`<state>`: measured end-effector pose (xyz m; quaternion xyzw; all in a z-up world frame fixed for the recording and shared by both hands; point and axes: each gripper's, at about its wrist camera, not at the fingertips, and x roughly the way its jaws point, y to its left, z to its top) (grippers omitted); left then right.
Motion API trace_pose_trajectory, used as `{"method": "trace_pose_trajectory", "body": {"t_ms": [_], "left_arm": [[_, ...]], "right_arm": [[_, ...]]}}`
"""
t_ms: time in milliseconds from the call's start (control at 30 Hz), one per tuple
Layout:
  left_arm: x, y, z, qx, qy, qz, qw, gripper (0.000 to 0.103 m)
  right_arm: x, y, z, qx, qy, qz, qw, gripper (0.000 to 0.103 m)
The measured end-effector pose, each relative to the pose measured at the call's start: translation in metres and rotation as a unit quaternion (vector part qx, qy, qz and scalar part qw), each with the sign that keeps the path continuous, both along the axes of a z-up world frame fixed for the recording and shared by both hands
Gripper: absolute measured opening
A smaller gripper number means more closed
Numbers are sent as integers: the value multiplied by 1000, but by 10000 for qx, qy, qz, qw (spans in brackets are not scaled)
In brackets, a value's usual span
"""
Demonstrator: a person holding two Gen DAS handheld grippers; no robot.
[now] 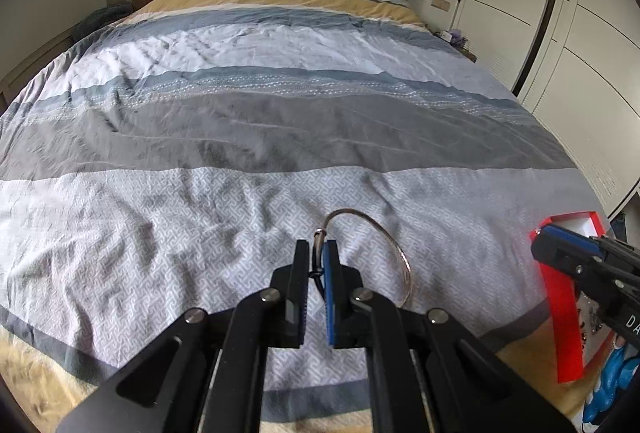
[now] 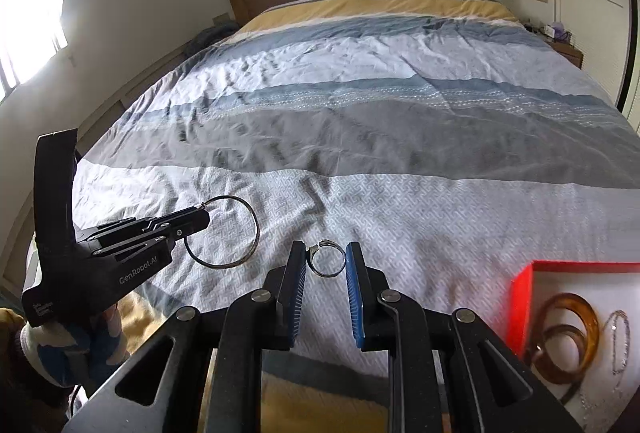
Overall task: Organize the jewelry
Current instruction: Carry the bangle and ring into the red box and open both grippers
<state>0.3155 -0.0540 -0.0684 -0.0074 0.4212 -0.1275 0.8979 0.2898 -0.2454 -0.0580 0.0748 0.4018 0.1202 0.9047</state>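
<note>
Across the bed (image 2: 360, 137), the red box (image 2: 520, 297) is waiting lower right; left tongs (image 1: 318, 253) are clamping the bangle (image 1: 394, 253), right tongs (image 2: 326, 261) are pinching the ring (image 2: 329, 259). Keeping both grips firm, carrying them boxward seems wise.

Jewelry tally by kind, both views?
Silver bangle, in left tongs: 1
Ring, in right tongs: 1
Amber bangles, in red box: 2
Chain, in box: 1
Total: 5
</note>
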Motion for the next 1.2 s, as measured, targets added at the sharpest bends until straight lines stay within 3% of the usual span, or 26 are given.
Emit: {"method": "trace_pose_trajectory", "body": {"t_ms": [267,500,833,1200], "left_arm": [[-41,-34,39,-229,-150,-366,9990,6],[-73,-98,48,-370,-121,-938,9948,6],[-106,-186,28,-312,106,-1626,9861,6],[-132,-257,-11,43,352,-2193,9750,6]], "right_arm": [[-64,-53,32,-237,-98,-441,9987,20],[-102,-118,32,-475,23,-957,9943,20],[-127,-186,6,-478,238,-1424,9884,20],[-131,-223,-44,-332,640,-1666,9834,20]]}}
